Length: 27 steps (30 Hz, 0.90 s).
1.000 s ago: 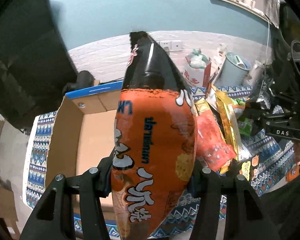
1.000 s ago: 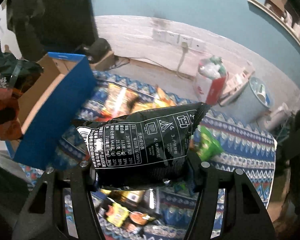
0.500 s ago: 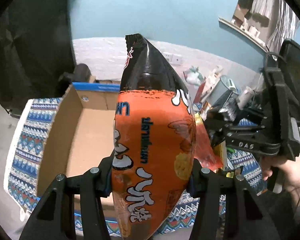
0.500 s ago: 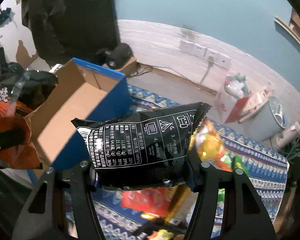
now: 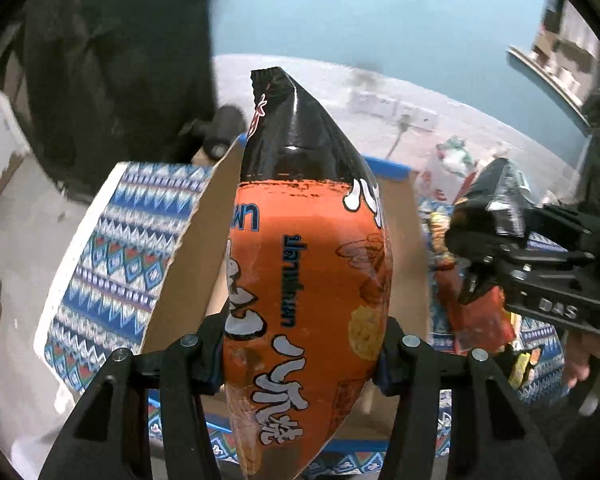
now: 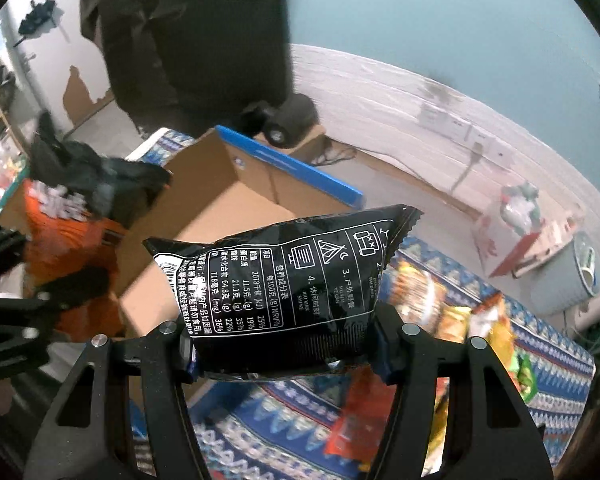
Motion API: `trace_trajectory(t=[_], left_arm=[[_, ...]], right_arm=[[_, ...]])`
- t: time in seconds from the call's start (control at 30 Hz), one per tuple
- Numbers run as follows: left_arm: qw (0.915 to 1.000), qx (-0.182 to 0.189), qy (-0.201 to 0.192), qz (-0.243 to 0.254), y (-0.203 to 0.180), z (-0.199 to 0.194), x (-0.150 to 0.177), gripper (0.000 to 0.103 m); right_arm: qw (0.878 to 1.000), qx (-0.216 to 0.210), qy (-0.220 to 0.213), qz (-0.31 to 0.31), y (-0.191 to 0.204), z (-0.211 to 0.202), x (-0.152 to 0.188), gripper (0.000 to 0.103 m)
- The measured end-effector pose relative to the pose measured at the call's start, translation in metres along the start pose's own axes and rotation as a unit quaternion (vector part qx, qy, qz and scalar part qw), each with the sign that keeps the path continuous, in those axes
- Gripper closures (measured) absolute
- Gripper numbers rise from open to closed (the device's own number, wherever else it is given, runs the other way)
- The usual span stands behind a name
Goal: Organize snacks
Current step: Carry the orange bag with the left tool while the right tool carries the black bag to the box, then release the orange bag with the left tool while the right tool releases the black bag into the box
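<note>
Two snack bags are in the air at once, one in each claw. The orange-and-black chip bag (image 5: pixel 308 292) stands upright, pinched at its lower half by the left gripper (image 5: pixel 302 354), whose fingers press into both sides of it. It hangs in front of the open cardboard box (image 6: pixel 220 216), above the box's near edge as far as the fisheye lets me judge. The black snack packet (image 6: pixel 284 280), printed with a nutrition table, lies crosswise in the right gripper (image 6: pixel 284 350), squeezed along its lower edge, and it sits just to the right of the box, over the patterned blue cloth (image 6: pixel 556 364).

I'd call this the carrying step: both bags lifted and brought to the box, neither yet let go. The box looks bare inside where I can see its floor. Next, each bag needs to be over the opening, lowered past the blue-edged flap (image 6: pixel 288 164), then the fingers spread. The two grippers are close, so going in one after the other seems wise.

More loose snack packets (image 6: pixel 452 320) lie on the cloth to the right, waiting.
</note>
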<state>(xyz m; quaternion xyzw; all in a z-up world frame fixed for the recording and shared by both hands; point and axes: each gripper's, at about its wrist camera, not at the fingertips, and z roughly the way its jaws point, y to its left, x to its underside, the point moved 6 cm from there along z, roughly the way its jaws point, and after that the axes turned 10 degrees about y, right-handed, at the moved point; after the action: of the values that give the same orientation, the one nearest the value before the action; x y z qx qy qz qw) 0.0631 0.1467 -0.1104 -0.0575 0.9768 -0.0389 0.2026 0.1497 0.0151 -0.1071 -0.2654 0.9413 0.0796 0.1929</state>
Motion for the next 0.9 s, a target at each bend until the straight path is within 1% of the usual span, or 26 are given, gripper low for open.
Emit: trace_trajectory(t=[0.2,0.33,0.43,0.53,0.6,0.63,0.7,0.9], left_arm=[[0.9991,-0.009,0.021,-0.035,0.029,0.018,0.004,0.047],[0.9979,-0.007,0.04,-0.051,0.037,0.026,0.008,0.047],[0.9969,-0.032,0.052,-0.05,0.041,0.03,0.011,0.047],[0.9969,-0.047,0.048,-0.039,0.04,0.029,0.013,0.043],[0.9966,-0.055,0.046,-0.041,0.042,0.026,0.012,0.035],[0.9966,-0.057,0.043,-0.042,0.044,0.026,0.011,0.033],[0.9964,-0.061,0.037,-0.047,0.048,0.023,0.01,0.032],[0.9958,-0.057,0.029,-0.066,0.056,0.017,0.008,0.032]], right_arm=[[1.0,-0.011,0.007,-0.021,0.03,0.017,-0.015,0.041],[0.999,-0.016,0.02,-0.025,0.04,0.033,-0.019,0.041],[0.999,-0.022,0.03,-0.027,0.045,0.042,-0.021,0.041],[0.999,-0.026,0.035,-0.029,0.048,0.049,-0.023,0.041],[0.998,-0.031,0.038,-0.03,0.051,0.051,-0.023,0.041],[0.998,-0.031,0.039,-0.031,0.051,0.052,-0.023,0.041],[0.998,-0.033,0.041,-0.035,0.053,0.054,-0.023,0.041],[0.997,-0.04,0.054,-0.039,0.054,0.06,-0.019,0.041]])
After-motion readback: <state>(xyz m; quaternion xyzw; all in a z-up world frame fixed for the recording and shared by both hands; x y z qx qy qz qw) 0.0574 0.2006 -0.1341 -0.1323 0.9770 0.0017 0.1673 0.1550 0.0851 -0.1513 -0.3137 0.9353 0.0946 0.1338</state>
